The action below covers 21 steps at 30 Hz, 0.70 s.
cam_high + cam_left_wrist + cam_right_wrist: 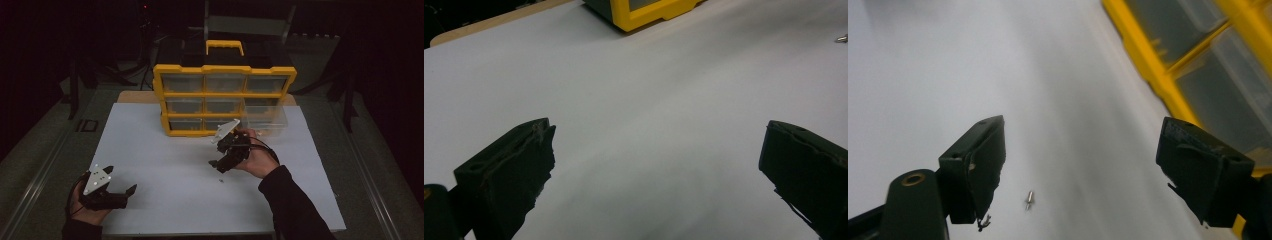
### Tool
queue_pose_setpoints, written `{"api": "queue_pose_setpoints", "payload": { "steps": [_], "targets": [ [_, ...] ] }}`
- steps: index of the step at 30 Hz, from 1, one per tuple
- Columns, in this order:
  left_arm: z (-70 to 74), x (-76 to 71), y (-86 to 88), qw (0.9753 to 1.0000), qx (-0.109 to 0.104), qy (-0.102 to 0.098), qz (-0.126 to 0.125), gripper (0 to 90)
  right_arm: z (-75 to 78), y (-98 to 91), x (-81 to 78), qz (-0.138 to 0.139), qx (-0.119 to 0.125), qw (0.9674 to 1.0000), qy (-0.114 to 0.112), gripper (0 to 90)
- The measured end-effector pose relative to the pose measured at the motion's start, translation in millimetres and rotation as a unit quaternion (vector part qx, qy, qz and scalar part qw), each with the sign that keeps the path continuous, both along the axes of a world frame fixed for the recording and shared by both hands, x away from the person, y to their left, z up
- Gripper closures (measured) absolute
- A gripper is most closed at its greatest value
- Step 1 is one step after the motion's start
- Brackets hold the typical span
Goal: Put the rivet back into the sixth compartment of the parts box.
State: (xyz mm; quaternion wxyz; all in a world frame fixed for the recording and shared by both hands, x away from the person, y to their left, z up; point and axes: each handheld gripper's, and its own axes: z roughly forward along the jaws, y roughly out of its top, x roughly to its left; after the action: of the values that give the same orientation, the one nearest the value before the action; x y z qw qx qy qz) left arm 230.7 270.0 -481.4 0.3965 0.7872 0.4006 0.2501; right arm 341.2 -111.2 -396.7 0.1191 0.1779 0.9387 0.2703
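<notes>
Right gripper (223,161), jaws spread and empty, is hovering over one small screw (1029,199) lying on the white table (165,165); left gripper (120,186), likewise spread, is resting nearby. One yellow drawer organizer (224,95) is standing behind. Risk: jaws nudging the tiny screw away.

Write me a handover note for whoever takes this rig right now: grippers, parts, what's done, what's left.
Left gripper: open, empty, near the front left of the white table top.
Right gripper: open, empty, over a small silver screw lying loose on the white surface.
Yellow-framed organiser with clear plastic drawers: upright at the back; the bottom-right clear drawer is pulled out.
Done: drawer opened, as far as visible.
Left: probably pick up the screw; its destination is not known.
</notes>
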Motion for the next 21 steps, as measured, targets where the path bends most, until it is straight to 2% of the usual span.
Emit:
{"api": "queue_pose_setpoints", "payload": {
  "steps": [3, 16, 21],
  "targets": [
    [0.0, 0.0, -0.3, 1.0000, 0.001, 0.000, -0.001, 1.8, -5.6, 0.4, -0.8, 0.000, -0.008, 1.0000, 0.006, 19.7],
    [0.2, -0.2, -0.4, 1.0000, 0.001, 0.000, 0.000, 1.7, -51.8, 2.7, -1.9, 0.006, -0.055, 0.9972, 0.050, 22.9],
    [0.2, -0.2, -0.2, 1.0000, 0.001, 0.000, 0.000, 1.7, -69.1, 3.8, -0.8, 0.001, -0.074, 0.9945, 0.075, 31.2]
  ]
}}
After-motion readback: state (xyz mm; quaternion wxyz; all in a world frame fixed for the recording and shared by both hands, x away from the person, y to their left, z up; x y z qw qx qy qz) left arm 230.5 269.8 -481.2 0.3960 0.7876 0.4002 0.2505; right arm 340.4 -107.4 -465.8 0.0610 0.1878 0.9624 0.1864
